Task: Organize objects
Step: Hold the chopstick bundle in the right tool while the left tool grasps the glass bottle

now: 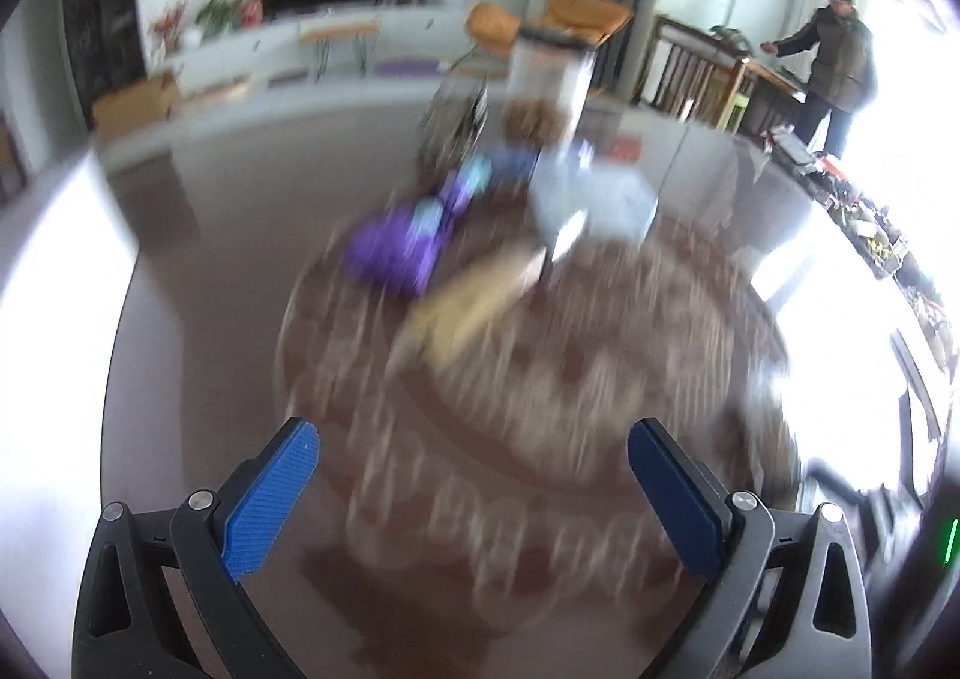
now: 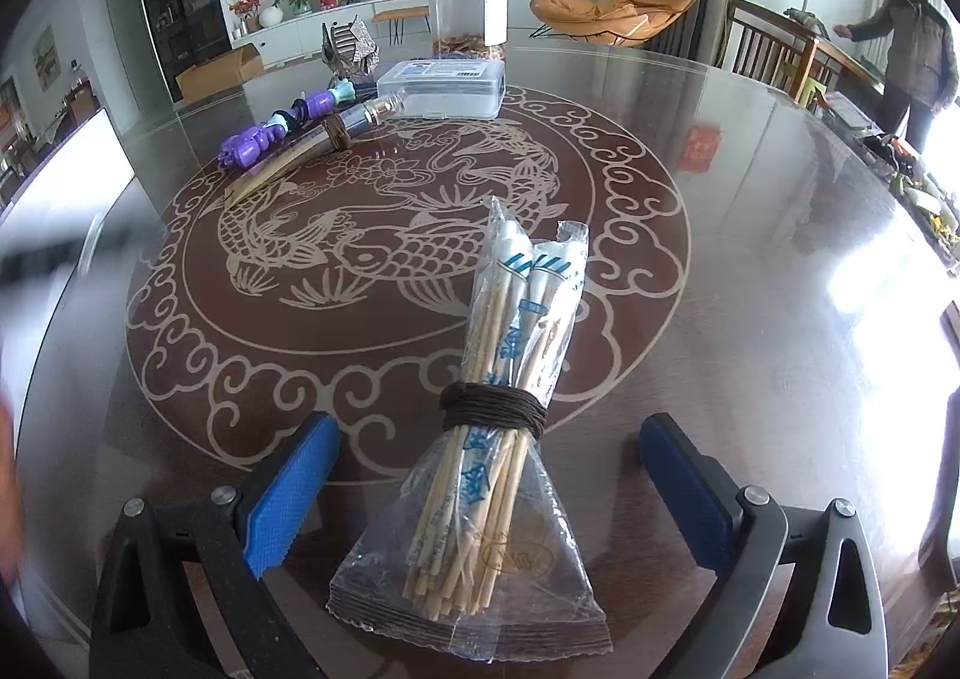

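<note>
Plastic-wrapped chopsticks (image 2: 501, 439) lie on desk (image 2: 750, 199) between right hand-held gripper (image 2: 489, 499) pads, untouched, jaws wide. Left hand-held gripper (image 1: 474, 493) wide, empty, view blurred. Purple toy (image 2: 270, 129), box (image 2: 444, 87) at 11 o'clock.

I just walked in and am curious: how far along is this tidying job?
Looks done: bundle of wrapped chopsticks tied with brown cord lies on the table between the right hand-held gripper's open jaws, unpressed. In hand: nothing; the left hand-held gripper is open, empty. Left: purple toy, clear plastic box.
</note>
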